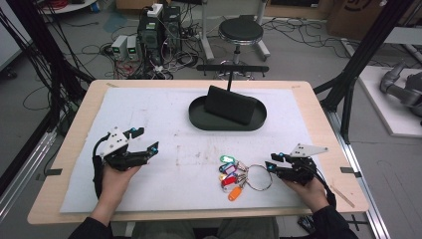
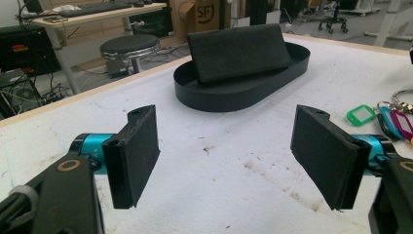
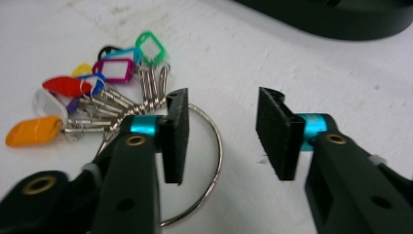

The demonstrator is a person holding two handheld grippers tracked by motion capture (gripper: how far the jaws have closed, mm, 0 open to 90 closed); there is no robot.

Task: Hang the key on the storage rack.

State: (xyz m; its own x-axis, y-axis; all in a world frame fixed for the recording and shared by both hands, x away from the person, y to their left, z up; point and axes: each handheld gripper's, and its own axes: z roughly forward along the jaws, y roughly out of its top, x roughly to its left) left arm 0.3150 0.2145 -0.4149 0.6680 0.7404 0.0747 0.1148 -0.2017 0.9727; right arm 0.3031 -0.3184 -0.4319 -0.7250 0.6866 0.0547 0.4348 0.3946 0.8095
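One key ring (image 1: 259,177) lies on the white mat of the worktop (image 1: 74,129), near its front edge and right of centre. It is a large, thin metal loop carrying a fan of small keys with coloured plastic tags (image 1: 230,174): green, blue, magenta, red, orange, yellow, one clear and one black can be told apart. One black oval tray (image 1: 199,119) sits farther back, with one black wallet-like case (image 1: 230,104) leaning upright inside it.

Two hand-held grippers are present. The left hand-held gripper (image 1: 147,139) rests at the left of the mat, jaws wide apart over bare mat. The right hand-held gripper (image 1: 271,162) stands just beside the ring, jaws partly apart.

The right gripper view shows the loop (image 3: 214,146) passing behind the left pad, nothing pressed between the pads. The left gripper view shows the tray (image 2: 234,92) ahead, tags (image 2: 361,115) at its right edge.
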